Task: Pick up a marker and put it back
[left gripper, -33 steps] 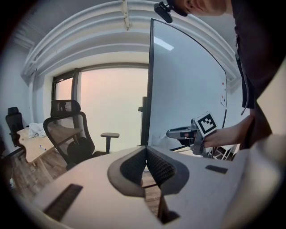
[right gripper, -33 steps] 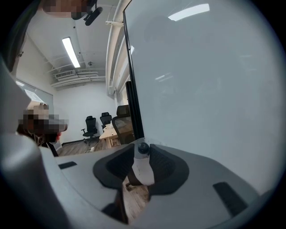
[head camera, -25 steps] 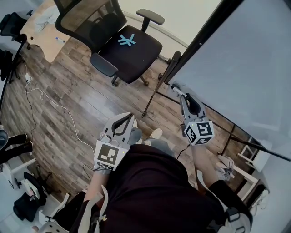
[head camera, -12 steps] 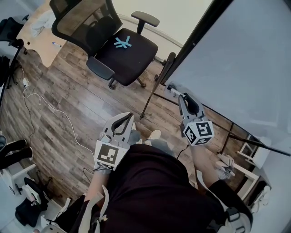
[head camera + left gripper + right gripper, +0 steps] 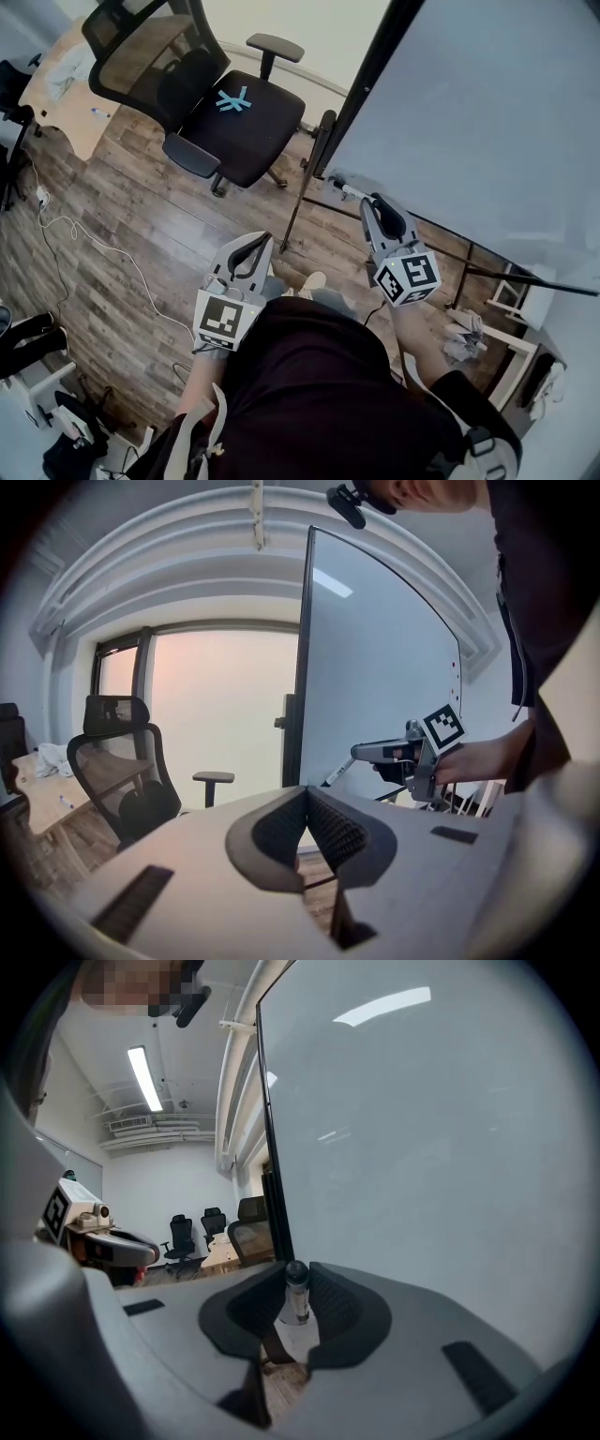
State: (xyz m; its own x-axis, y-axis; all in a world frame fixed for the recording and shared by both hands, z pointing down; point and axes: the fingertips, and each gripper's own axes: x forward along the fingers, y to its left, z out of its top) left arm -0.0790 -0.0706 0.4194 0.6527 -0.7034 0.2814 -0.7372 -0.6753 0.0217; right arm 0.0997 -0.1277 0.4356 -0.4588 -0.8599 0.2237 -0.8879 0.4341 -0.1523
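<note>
My right gripper (image 5: pixel 366 202) is shut on a white marker (image 5: pixel 346 190) with a dark cap. The marker pokes out toward the lower left corner of the big whiteboard (image 5: pixel 487 122). In the right gripper view the marker (image 5: pixel 297 1299) stands clamped between the dark pads, cap end forward, right gripper (image 5: pixel 297 1281). My left gripper (image 5: pixel 260 241) hangs lower left over the wooden floor, jaws shut with nothing between them, left gripper (image 5: pixel 307 801). From the left gripper view I see the right gripper (image 5: pixel 367 753) holding the marker (image 5: pixel 338 772) by the board.
A black office chair (image 5: pixel 220 108) stands on the wood floor at upper left, beside a light desk (image 5: pixel 61 70). The whiteboard's black frame (image 5: pixel 367 80) and stand legs (image 5: pixel 298 211) run down the middle. A white cable (image 5: pixel 103 248) lies on the floor. Bags sit at bottom left.
The head view has swung, so the chair and the board's corner shifted left in the picture. Both grippers keep nearly the same pose; the right one still holds the marker.
</note>
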